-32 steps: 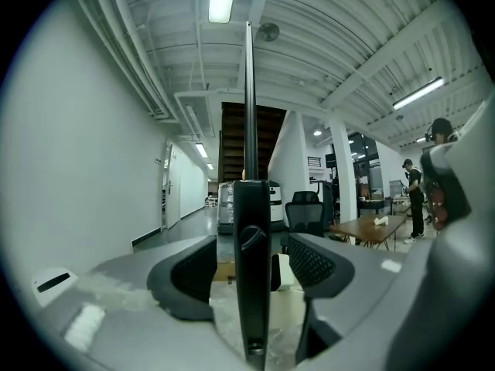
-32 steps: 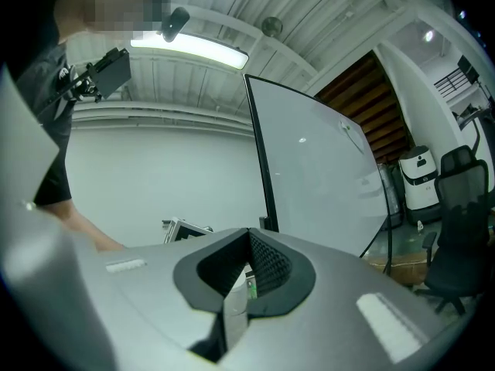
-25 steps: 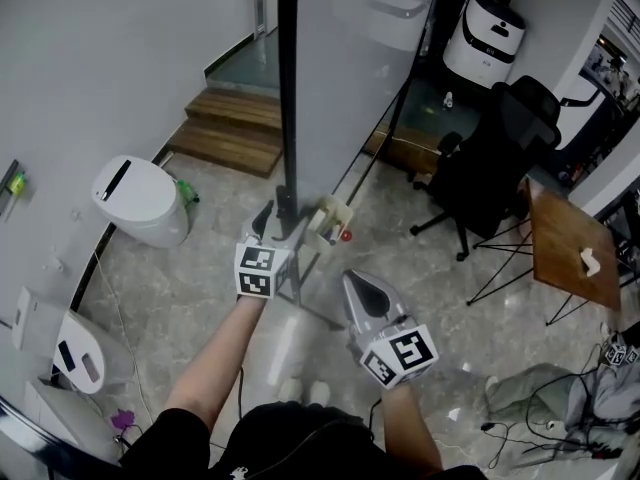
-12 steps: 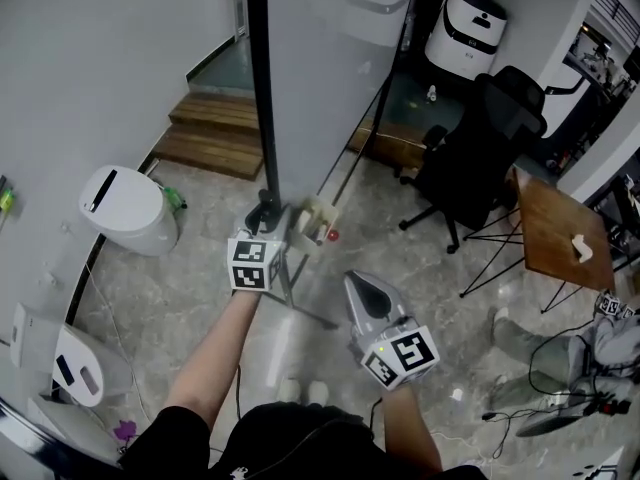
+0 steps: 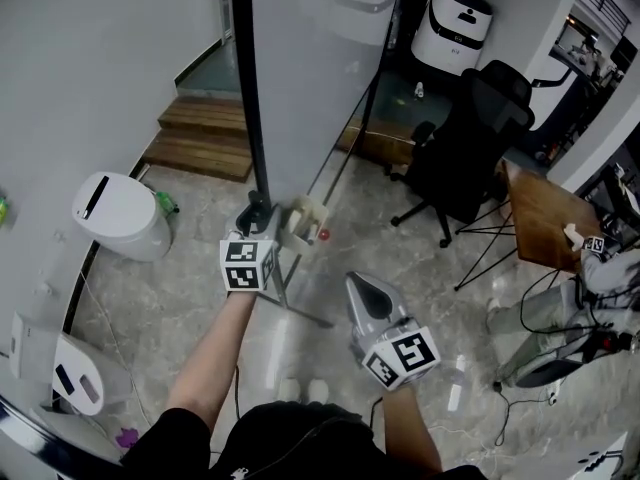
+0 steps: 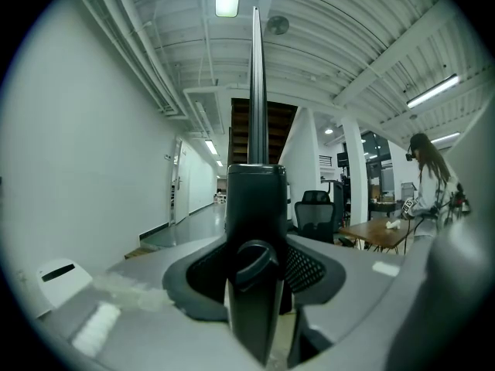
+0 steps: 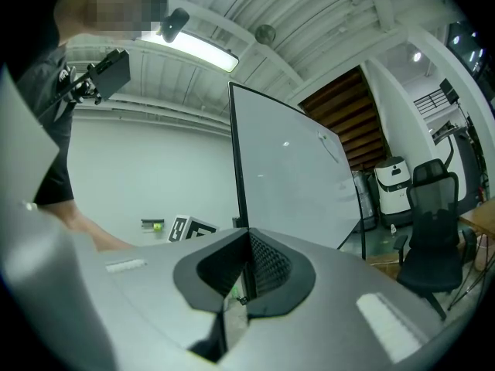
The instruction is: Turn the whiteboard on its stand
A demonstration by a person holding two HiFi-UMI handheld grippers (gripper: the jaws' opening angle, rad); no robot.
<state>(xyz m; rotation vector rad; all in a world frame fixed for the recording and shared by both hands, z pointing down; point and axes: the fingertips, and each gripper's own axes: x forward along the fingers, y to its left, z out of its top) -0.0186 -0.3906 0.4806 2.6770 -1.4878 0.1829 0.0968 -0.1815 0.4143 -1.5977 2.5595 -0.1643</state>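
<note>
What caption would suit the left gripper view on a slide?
Left gripper, jaws just closed, clamps the black edge of the whiteboard.

Grey left tongs (image 5: 257, 212) and right tongs (image 5: 358, 284) bear black-and-white marker cubes (image 5: 247, 265); black shirt (image 5: 300, 438).

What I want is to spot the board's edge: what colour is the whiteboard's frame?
Black. The frame shows best in the head view.

Floor (image 5: 390, 258) open betw. whiteboard (image 5: 310, 68) & office chair (image 5: 465, 153): room to pass on the right. Left side tighter: white bin (image 5: 115, 213) near wall (image 5: 90, 58), wooden steps (image 5: 200, 138) beyond. Marker tray (image 5: 302, 223) juts at board's foot; stand leg (image 5: 305, 313) crosses floor below it.
</note>
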